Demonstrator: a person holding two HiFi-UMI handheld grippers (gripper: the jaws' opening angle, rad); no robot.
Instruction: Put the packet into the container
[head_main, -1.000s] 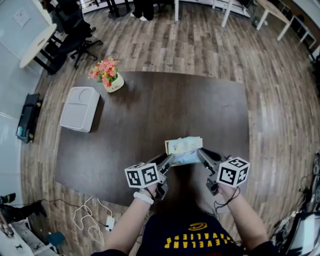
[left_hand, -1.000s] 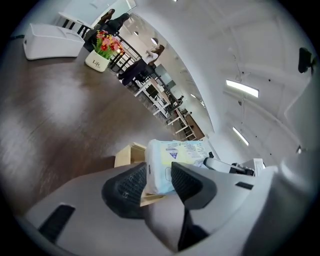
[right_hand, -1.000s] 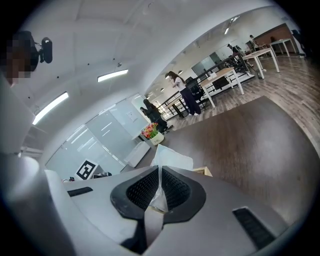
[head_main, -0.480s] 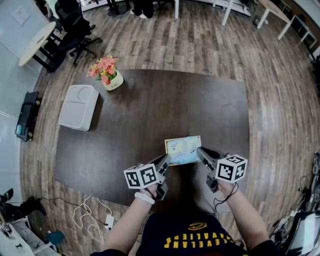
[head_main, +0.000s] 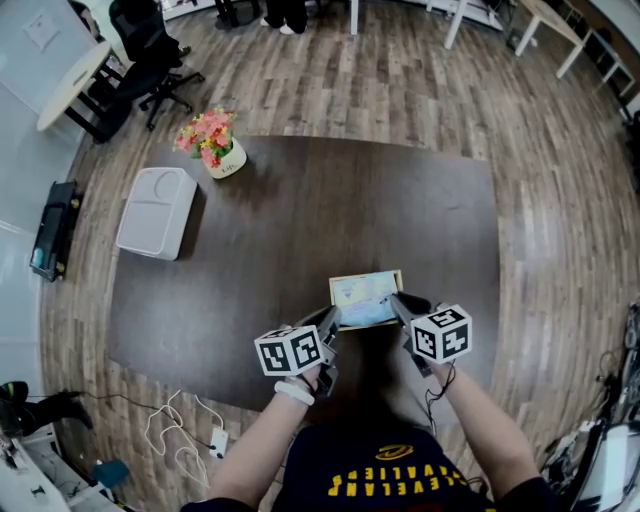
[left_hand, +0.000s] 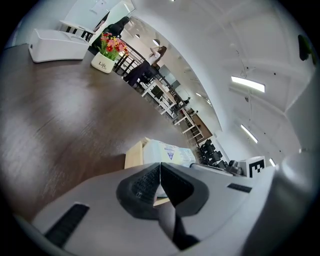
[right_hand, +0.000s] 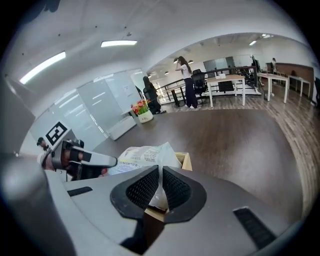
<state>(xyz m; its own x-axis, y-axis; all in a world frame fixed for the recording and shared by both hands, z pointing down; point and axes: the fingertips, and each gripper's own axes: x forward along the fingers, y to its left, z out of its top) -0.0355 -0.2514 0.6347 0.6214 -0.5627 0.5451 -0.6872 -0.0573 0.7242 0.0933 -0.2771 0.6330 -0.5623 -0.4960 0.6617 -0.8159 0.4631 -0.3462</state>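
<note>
Your right gripper (head_main: 393, 298) pinches the edge of the packet (head_main: 365, 297), which pokes out of the container (right_hand: 186, 161) on the tabletop (head_main: 300, 220), while your left gripper (head_main: 333, 316) is pressed together beside it; an uneven push could tip the container

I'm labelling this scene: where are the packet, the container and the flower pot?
packet (head_main: 366, 297), head view, its printed face.
container (left_hand: 133, 155), left gripper view, its wooden side wall.
flower pot (head_main: 229, 169), head view, the white pot body.

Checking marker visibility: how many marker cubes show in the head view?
2. Left cube on the left hand-held gripper, left of the packet; right cube on the right hand-held gripper, right of it.
</note>
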